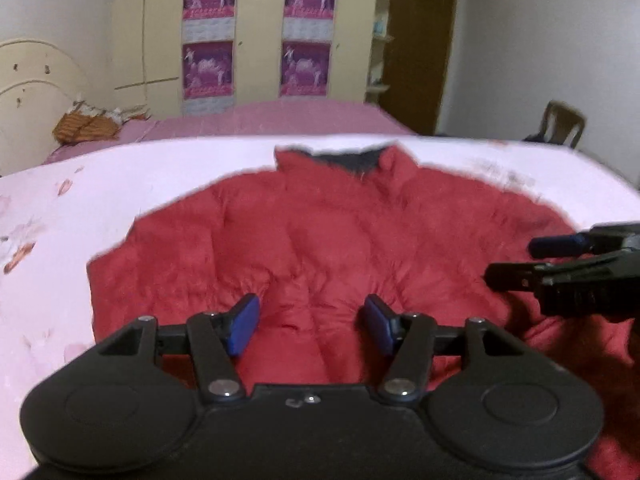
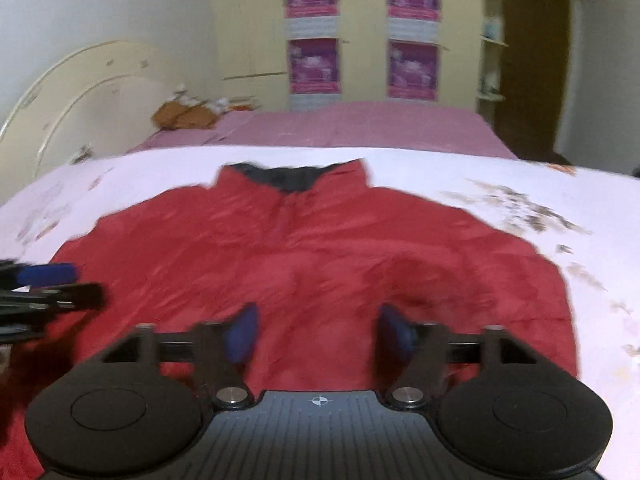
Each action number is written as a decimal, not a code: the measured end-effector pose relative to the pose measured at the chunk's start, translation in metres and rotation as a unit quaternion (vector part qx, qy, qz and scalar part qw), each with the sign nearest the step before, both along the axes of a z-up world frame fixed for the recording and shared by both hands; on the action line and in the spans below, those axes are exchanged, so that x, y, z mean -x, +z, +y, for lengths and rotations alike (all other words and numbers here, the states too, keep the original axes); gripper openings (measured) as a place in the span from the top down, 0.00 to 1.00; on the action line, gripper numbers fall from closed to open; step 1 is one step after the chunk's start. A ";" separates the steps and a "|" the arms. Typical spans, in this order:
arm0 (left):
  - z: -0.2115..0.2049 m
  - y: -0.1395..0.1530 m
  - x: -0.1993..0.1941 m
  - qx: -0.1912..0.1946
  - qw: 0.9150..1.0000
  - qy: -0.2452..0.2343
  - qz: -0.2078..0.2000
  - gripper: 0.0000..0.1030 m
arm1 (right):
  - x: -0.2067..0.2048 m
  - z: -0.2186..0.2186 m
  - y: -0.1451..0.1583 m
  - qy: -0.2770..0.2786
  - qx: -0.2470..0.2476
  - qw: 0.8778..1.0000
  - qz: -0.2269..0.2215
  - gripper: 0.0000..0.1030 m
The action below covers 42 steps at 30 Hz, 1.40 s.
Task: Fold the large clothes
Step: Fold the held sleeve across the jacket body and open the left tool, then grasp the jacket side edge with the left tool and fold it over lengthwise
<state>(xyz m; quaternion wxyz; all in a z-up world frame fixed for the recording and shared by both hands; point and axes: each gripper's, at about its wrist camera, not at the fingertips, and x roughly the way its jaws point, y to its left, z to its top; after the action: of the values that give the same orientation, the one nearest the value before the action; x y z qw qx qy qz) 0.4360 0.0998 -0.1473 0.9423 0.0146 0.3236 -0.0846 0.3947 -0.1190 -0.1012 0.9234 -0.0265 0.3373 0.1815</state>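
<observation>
Red padded jacket flat on bed sheet, collar at 12; left claw and right claw both released, hovering over hem, nothing between pads.

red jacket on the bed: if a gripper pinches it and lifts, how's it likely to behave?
The red jacket looks quilted and puffy, so probably floppy: it should sag rather than hold shape. Its shell has a slight sheen, so it may slip between pads. It likely feels light for its bulk. Both grippers, left and right, stand open.
</observation>
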 end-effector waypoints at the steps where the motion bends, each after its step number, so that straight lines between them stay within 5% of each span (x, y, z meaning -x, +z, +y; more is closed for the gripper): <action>1: 0.001 -0.003 0.001 0.001 1.000 0.003 0.001 0.42 | 0.003 0.005 -0.007 0.004 0.017 1.000 -0.002 0.33; 8: 0.036 -0.004 0.015 0.000 0.999 0.036 0.009 0.42 | 0.004 -0.033 -0.017 -0.065 0.025 0.998 0.010 0.36; 10: 0.047 -0.004 0.021 0.005 0.999 0.043 0.010 0.42 | 0.006 -0.051 -0.019 -0.073 0.015 0.997 0.024 0.58; 11: 0.051 -0.004 0.023 0.010 0.999 0.044 0.011 0.42 | 0.007 -0.055 -0.019 -0.076 0.012 0.997 0.028 0.61; 17: 0.041 0.015 0.009 0.006 1.000 0.027 -0.009 0.45 | 0.004 -0.053 0.005 -0.086 0.007 0.996 -0.014 0.63; 19: 0.036 0.018 0.000 0.007 1.000 0.022 -0.012 0.45 | -0.009 -0.049 0.011 -0.093 0.002 0.995 -0.018 0.55; 28: 0.040 0.003 -0.034 0.002 0.999 0.026 0.027 0.41 | -0.057 -0.044 -0.016 -0.095 0.036 0.994 0.034 0.55; 32: 0.047 0.013 -0.003 0.005 0.999 0.035 0.007 0.16 | -0.032 -0.052 0.007 -0.108 0.006 0.994 0.010 0.50; 33: 0.049 0.014 0.008 0.004 0.999 0.043 0.004 0.10 | -0.022 -0.054 0.012 -0.112 0.005 0.994 0.003 0.27; 34: 0.051 0.014 0.018 0.000 0.999 0.049 0.005 0.09 | -0.010 -0.056 0.017 -0.112 0.003 0.994 -0.010 0.17; 42: 0.061 0.014 0.106 -0.026 0.996 0.083 0.032 0.09 | 0.073 -0.089 0.028 -0.106 -0.023 0.994 0.004 0.17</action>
<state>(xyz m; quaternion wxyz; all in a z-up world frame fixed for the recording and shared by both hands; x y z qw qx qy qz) 0.3304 0.1608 -0.1334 0.9344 0.0098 0.3562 0.0019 0.3213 -0.2076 -0.0731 0.9364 0.0310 0.3377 0.0904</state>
